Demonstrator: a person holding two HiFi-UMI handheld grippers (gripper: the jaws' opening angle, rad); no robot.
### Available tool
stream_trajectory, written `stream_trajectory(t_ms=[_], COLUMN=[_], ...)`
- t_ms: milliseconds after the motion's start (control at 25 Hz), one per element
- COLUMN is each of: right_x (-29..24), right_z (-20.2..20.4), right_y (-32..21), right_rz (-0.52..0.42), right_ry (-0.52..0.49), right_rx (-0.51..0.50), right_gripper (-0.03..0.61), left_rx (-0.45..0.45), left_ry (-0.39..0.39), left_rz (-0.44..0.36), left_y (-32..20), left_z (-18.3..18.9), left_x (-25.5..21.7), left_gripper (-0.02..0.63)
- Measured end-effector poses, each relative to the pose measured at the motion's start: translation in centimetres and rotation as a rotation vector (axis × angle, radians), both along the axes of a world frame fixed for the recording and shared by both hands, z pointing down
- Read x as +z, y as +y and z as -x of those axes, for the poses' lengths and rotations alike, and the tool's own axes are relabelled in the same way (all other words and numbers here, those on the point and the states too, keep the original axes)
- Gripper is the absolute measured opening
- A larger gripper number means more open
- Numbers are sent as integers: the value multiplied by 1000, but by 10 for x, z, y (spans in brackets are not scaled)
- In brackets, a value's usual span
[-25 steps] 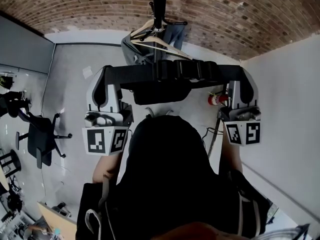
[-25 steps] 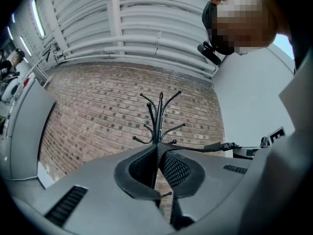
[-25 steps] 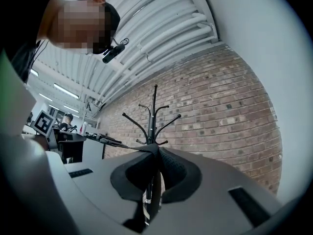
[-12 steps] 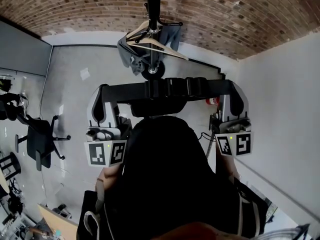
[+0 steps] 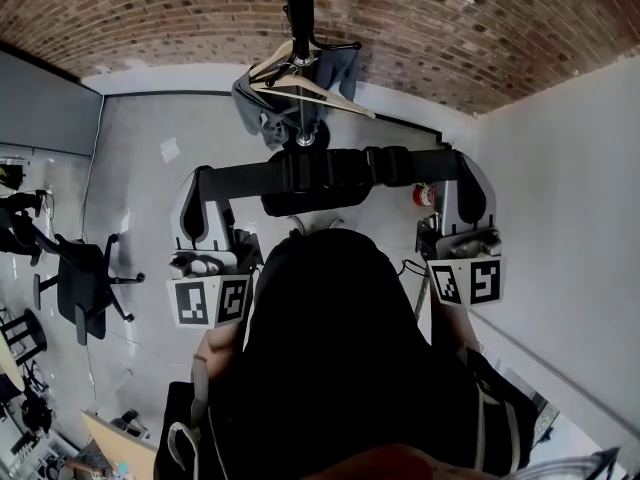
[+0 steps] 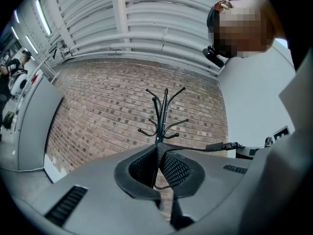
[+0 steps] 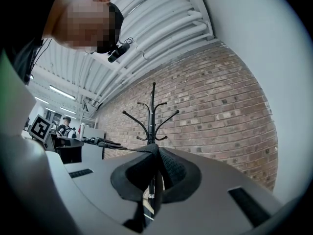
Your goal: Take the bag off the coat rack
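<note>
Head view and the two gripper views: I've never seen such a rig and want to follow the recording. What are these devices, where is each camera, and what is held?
No robot here: a person holds a two-jaw gripper in each hand. The head view comes from a camera on the person's head, looking steeply down; the left gripper and right gripper are the grey tools with marker cubes. Each gripper view comes from a camera riding on that gripper, looking along its jaws. Both grippers are shut on a black strap stretched between them, the dark bag just under it. Ahead stands the coat rack, carrying a wooden hanger and a grey garment. Nearby: an office chair and a red fire extinguisher.
</note>
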State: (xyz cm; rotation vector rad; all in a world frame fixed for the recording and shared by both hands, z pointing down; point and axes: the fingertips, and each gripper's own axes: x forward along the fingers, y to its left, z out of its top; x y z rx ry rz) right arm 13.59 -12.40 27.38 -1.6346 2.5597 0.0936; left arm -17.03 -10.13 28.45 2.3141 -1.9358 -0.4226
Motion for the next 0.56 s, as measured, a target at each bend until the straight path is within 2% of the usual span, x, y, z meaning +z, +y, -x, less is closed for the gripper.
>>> stream_trajectory(t_ms=[560], right_x=[-18], right_z=[5], right_y=[-8], right_rz=[-64], right_ry=[28], right_rx=[-17], right_gripper=[22], left_rx=[19], left_ry=[-3], left_rz=[4], left_y=[-13], left_z=[3], left_x=[-3], left_gripper=[21])
